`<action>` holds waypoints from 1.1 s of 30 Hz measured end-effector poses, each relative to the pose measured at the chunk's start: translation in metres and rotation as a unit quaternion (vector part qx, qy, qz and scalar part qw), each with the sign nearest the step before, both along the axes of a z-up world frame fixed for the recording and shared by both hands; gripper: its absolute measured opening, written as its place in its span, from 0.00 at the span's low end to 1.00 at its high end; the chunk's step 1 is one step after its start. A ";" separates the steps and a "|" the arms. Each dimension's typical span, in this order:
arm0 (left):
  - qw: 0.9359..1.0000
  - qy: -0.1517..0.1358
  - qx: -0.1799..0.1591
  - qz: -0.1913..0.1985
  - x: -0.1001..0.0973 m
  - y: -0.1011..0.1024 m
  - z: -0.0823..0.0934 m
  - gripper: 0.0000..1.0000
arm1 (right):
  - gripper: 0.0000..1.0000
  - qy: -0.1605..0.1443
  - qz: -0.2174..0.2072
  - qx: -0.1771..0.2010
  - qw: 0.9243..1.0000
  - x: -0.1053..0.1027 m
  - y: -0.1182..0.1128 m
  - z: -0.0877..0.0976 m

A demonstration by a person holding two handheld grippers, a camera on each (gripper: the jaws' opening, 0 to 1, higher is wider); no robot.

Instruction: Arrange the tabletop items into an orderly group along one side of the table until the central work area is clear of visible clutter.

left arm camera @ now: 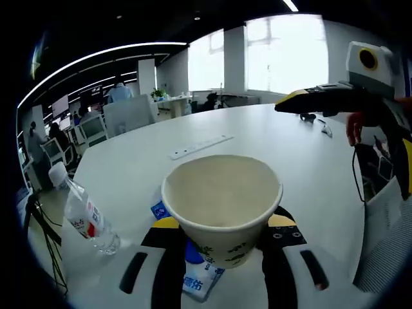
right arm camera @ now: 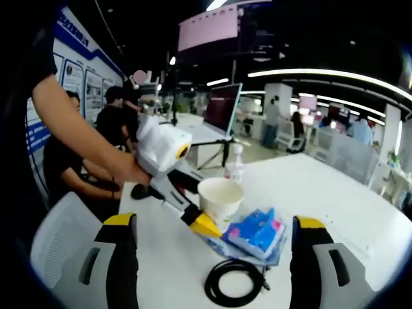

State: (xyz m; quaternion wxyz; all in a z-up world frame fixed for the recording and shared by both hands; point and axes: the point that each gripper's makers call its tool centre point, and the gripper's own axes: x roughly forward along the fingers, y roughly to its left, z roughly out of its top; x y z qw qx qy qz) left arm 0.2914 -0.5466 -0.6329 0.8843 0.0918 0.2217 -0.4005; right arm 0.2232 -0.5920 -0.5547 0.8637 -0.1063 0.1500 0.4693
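A cream paper cup (left arm camera: 222,199) stands between the yellow-tipped jaws of my left gripper (left arm camera: 223,223), which is shut on it. Under and in front of the cup lies a blue tissue packet (left arm camera: 201,278). In the right gripper view the same cup (right arm camera: 220,193) sits beside the blue packet (right arm camera: 257,233), with the left gripper (right arm camera: 207,220) reaching in from the left. My right gripper (right arm camera: 214,225) is open, its jaws wide apart with nothing held. A coiled black cable (right arm camera: 233,283) lies just before it. The right gripper (left arm camera: 308,100) hovers over the table's far right.
A small water bottle (left arm camera: 85,217) leans near the table's left edge, also seen behind the cup as a bottle (right arm camera: 235,164). A white power strip (left arm camera: 201,147) lies mid-table. A white chair (right arm camera: 58,248) stands at the table edge. A person's hand (right arm camera: 132,172) holds the left gripper.
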 end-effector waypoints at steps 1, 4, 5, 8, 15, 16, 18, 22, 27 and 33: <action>1.000 0.001 -0.001 0.005 0.001 0.002 0.000 0.45 | 1.00 0.001 -0.002 0.002 1.000 0.000 -0.001 -0.001; 1.000 0.001 -0.002 0.013 0.005 0.005 0.000 0.45 | 1.00 0.007 -0.006 0.003 1.000 -0.001 -0.005 -0.003; 1.000 0.001 -0.001 0.015 0.006 0.006 0.000 0.45 | 1.00 0.008 -0.007 0.004 1.000 -0.001 -0.006 -0.004; 1.000 0.001 -0.001 0.022 0.009 0.010 -0.001 0.45 | 1.00 0.013 -0.014 0.005 1.000 -0.001 -0.009 -0.006; 0.999 0.003 0.000 0.033 0.015 0.015 -0.005 0.45 | 1.00 0.024 -0.026 0.006 0.999 -0.005 -0.016 -0.013; 0.999 0.004 0.000 0.035 0.016 0.016 -0.005 0.45 | 1.00 0.026 -0.027 0.005 0.999 -0.006 -0.017 -0.014; 0.999 0.004 -0.003 0.038 0.017 0.017 -0.005 0.45 | 1.00 0.028 -0.031 0.002 0.999 -0.007 -0.020 -0.017; 0.999 0.004 -0.005 0.045 0.022 0.019 -0.005 0.45 | 1.00 0.033 -0.040 0.003 0.999 -0.010 -0.027 -0.020; 0.998 0.001 -0.003 0.055 0.026 0.025 -0.007 0.45 | 1.00 0.041 -0.053 0.002 0.998 -0.014 -0.038 -0.027; 0.998 0.005 0.002 0.061 0.028 0.033 -0.013 0.45 | 1.00 0.046 -0.068 -0.001 0.997 -0.016 -0.049 -0.032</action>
